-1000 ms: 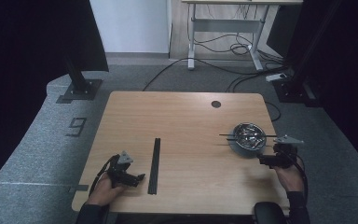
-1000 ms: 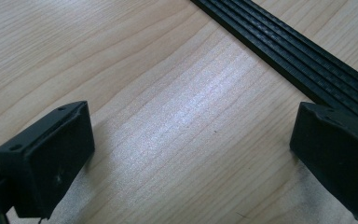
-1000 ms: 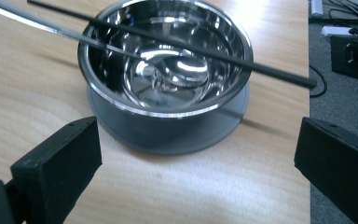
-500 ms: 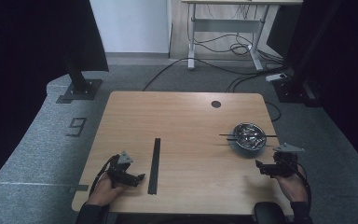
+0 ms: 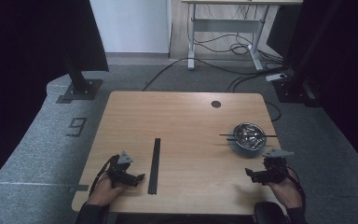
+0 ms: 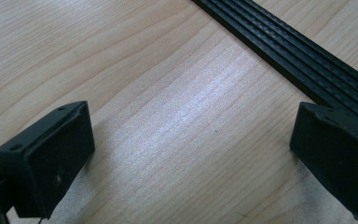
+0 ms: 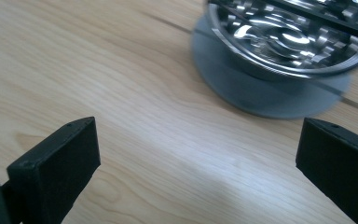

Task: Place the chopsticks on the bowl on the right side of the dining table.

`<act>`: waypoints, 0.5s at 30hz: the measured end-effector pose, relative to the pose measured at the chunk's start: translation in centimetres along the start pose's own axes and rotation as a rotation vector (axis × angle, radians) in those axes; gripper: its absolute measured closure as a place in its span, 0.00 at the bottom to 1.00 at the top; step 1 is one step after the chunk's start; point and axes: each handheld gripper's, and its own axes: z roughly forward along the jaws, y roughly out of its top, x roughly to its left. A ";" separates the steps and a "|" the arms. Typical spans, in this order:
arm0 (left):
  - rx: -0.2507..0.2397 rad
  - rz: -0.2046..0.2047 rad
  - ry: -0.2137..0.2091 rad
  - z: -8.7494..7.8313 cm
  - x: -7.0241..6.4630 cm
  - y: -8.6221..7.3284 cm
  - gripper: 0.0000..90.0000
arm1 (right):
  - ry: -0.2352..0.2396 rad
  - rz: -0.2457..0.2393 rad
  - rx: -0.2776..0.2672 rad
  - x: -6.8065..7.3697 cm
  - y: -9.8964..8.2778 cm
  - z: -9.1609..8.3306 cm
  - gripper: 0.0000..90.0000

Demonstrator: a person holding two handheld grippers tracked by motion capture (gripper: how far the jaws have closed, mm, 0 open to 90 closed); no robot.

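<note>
High view: metal bowl (image 5: pixel 248 136), black stick (image 5: pixel 247 136) across rim.

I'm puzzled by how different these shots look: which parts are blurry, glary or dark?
High view: the wooden table is evenly lit, its surroundings nearly black. Left gripper view: a pale sheen of glare on the wood between the open jaws, the black strip sharp. Right gripper view: the metal bowl is smeared by blur and has bright reflections; the jaws cast soft shadows.

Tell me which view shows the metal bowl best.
The right gripper view: the metal bowl sits close ahead of the open jaws, its shiny ribbed inside plain, though cropped and slightly blurred. The high view shows it whole but small. The left gripper view looks elsewhere.
</note>
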 end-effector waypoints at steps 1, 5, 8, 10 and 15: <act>0.000 0.000 0.000 0.0 0.0 0.0 0.00 | 0.005 -0.013 0.004 0.4 0.2 0.2 0.00; 0.000 0.000 0.000 0.0 0.0 0.0 0.00 | 0.020 -0.031 0.023 1.4 0.9 0.9 0.00; 0.000 0.000 0.000 0.0 0.0 0.0 0.00 | 0.033 -0.032 0.029 2.0 1.5 1.5 0.00; 0.000 0.000 0.000 0.0 0.0 0.0 0.00 | 0.036 -0.042 0.043 2.4 1.8 2.0 0.00; 0.001 0.000 0.000 0.0 0.0 0.0 0.00 | 0.077 -0.066 0.060 3.9 2.8 3.1 0.00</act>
